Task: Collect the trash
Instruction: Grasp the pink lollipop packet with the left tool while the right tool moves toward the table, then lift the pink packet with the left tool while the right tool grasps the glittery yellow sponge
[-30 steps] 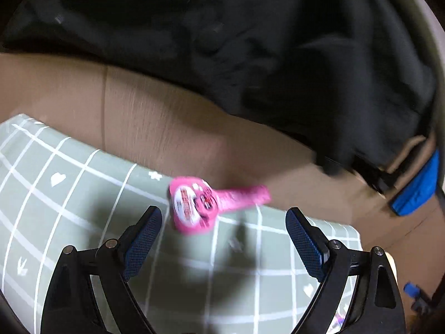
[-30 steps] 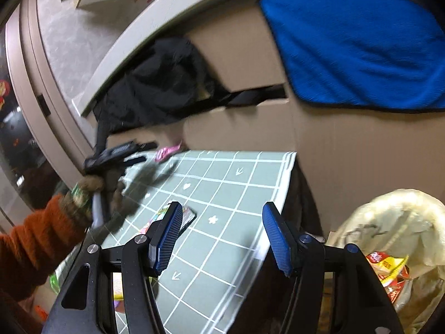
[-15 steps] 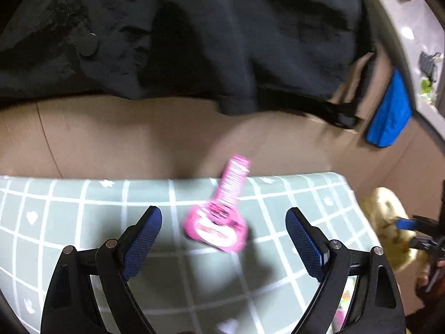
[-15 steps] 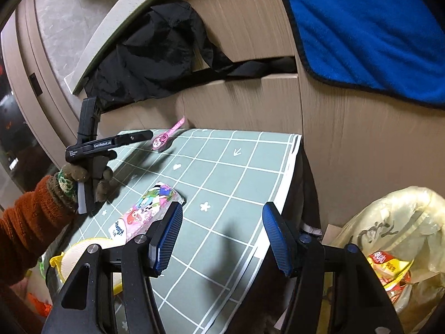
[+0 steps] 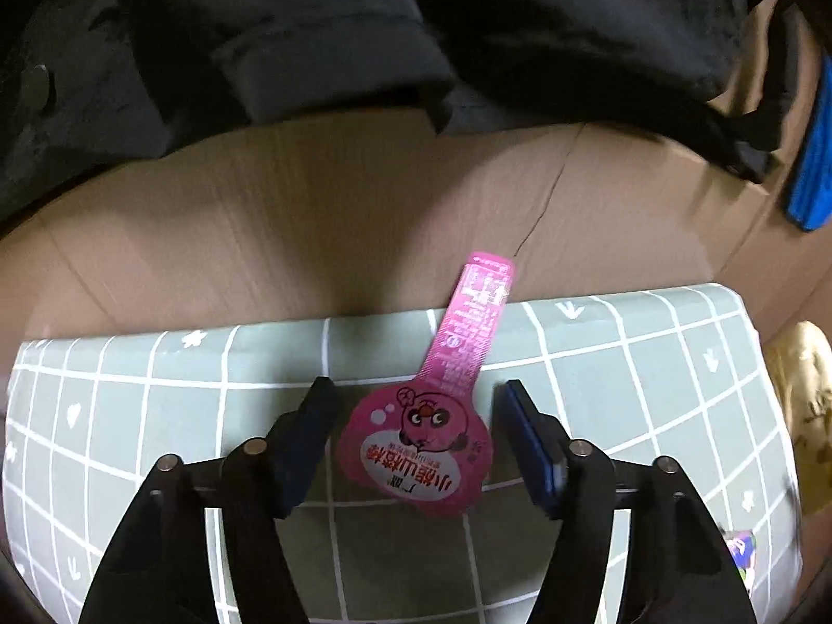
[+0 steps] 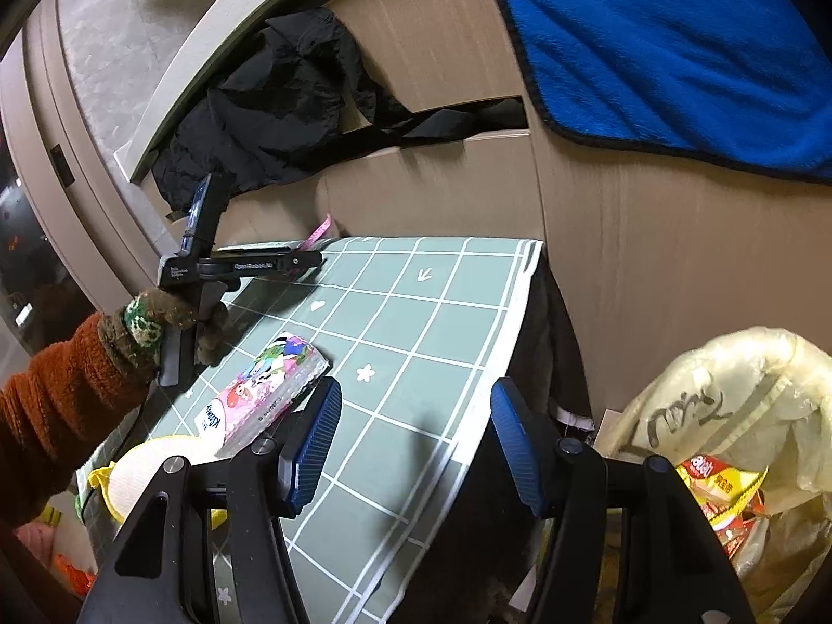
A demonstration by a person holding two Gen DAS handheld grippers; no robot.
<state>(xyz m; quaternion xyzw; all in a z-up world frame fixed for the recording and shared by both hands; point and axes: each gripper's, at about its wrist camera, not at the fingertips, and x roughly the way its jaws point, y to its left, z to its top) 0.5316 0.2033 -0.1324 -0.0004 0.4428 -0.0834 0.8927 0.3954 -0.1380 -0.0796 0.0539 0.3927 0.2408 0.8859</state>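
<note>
A grid-patterned green tablecloth (image 6: 416,322) covered the table; cardboard panels (image 5: 322,218) stood behind, draped with black fabric (image 5: 364,26) and a blue towel (image 6: 676,41)

cardboard wall (image 5: 322,218) hard against the table's (image 6: 416,322) far edge, black jacket (image 5: 364,31) draped overhead, tissue pack (image 6: 265,390) mid-table, open checkered patch nearer the right corner

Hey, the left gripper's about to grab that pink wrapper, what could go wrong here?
The pink wrapper lies flat on the tablecloth, so the left gripper, whose jaws have just been closing around it, may slide over it or pinch cloth. The wrapper's tail leans on the cardboard and could snag there.
</note>
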